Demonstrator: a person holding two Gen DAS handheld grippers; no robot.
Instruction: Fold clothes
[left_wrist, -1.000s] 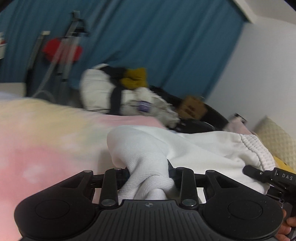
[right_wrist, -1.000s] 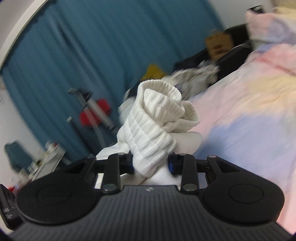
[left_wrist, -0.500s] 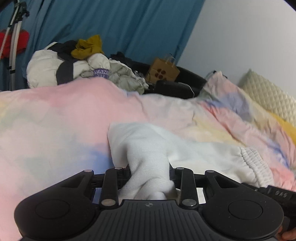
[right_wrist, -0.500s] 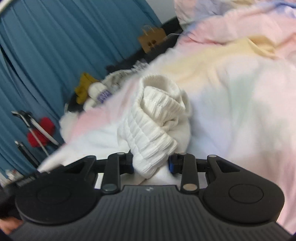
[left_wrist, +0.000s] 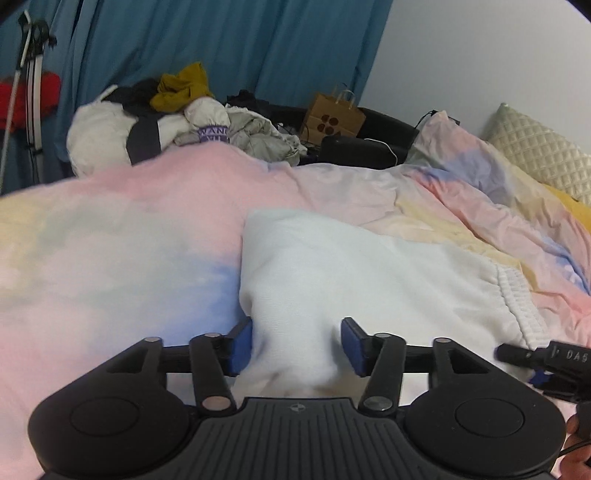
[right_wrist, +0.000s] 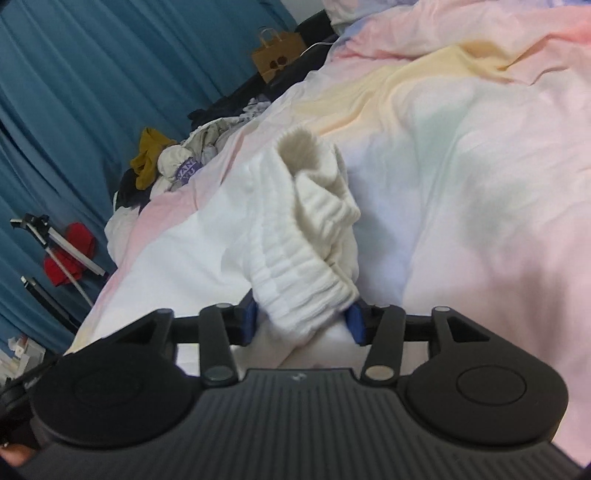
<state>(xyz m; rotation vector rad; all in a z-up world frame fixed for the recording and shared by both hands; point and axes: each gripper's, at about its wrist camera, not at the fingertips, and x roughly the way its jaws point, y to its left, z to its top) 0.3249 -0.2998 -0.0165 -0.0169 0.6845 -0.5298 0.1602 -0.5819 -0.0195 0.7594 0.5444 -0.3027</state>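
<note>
Left gripper (left_wrist: 296, 345): jaws now spread, blue pads standing either side of the white garment (left_wrist: 354, 280) rather than pinching it as half a second ago. Right gripper (right_wrist: 302, 319): jaws likewise parted wider than before, the ribbed cuff (right_wrist: 306, 236) bunched loosely between them, pad contact uncertain. The garment, earlier lifted, lies laid across the pastel duvet (left_wrist: 110, 251). Judged: a fold has just been set down and released. Beyond: a heap of clothes (left_wrist: 177, 122), a paper bag (left_wrist: 334, 118), the blue curtain (left_wrist: 221, 48).
</note>
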